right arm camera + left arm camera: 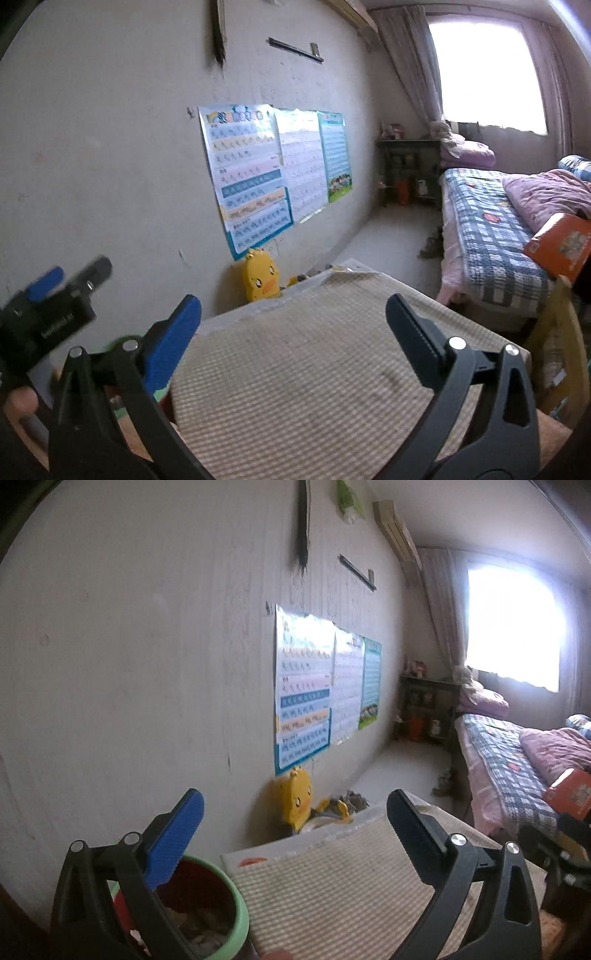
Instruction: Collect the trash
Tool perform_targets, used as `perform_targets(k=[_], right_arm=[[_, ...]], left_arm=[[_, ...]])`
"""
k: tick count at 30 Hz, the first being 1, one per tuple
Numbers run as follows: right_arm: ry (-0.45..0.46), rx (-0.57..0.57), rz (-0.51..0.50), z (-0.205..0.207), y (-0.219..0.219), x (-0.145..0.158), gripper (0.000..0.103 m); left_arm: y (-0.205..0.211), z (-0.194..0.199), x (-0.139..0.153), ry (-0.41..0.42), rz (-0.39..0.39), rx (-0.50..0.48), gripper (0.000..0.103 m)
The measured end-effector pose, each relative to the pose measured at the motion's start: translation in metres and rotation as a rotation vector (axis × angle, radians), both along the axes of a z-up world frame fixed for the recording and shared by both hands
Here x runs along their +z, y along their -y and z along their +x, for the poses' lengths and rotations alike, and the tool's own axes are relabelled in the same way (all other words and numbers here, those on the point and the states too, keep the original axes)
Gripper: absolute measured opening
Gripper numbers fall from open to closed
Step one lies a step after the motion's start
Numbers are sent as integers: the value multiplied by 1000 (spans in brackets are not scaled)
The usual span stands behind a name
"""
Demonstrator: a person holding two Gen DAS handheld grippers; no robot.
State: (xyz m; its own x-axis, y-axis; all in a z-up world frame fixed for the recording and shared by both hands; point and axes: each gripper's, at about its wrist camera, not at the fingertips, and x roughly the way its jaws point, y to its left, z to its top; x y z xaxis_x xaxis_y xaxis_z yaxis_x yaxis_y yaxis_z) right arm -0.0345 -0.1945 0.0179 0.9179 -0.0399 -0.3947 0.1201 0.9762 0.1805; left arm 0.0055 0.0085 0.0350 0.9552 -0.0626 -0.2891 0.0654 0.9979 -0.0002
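A red bin with a green rim [221,893] stands at the lower left of the left wrist view, and crumpled trash [199,928] lies inside it. My left gripper [295,812] is open above the bin and the striped table top [332,886], with nothing between its blue pads. In the right wrist view my right gripper [293,317] is also open and empty over the same table top [314,369]. The left gripper [72,275] shows blurred at that view's left edge, and a strip of the bin's green rim [125,339] peeks out behind my left finger.
A yellow duck toy [260,277] leans on the wall behind the table, under wall posters [251,177]. A bed with a checked cover [491,229] and an orange box [561,247] fills the right. A wooden chair back [557,332] stands at the table's right.
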Motion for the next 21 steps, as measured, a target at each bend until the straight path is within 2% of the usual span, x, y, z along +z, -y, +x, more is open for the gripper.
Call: perform_targets(k=[3,9,15,21], right_arm=[[-9,-11,17,0,3,-4,99],[-36,-13,10,0,3,-8,98],[-66,-2,20,0,0,-12,98],[-75,1,36,0,1,-13,98]], left_arm=[[10,-3,6,-22,-23,-46,95],[14,-4,3,-67,-31,-73,95],[9,-2,-6,-129,-27,-64,95],[7,-3,-8,-139,-9,-45,95]])
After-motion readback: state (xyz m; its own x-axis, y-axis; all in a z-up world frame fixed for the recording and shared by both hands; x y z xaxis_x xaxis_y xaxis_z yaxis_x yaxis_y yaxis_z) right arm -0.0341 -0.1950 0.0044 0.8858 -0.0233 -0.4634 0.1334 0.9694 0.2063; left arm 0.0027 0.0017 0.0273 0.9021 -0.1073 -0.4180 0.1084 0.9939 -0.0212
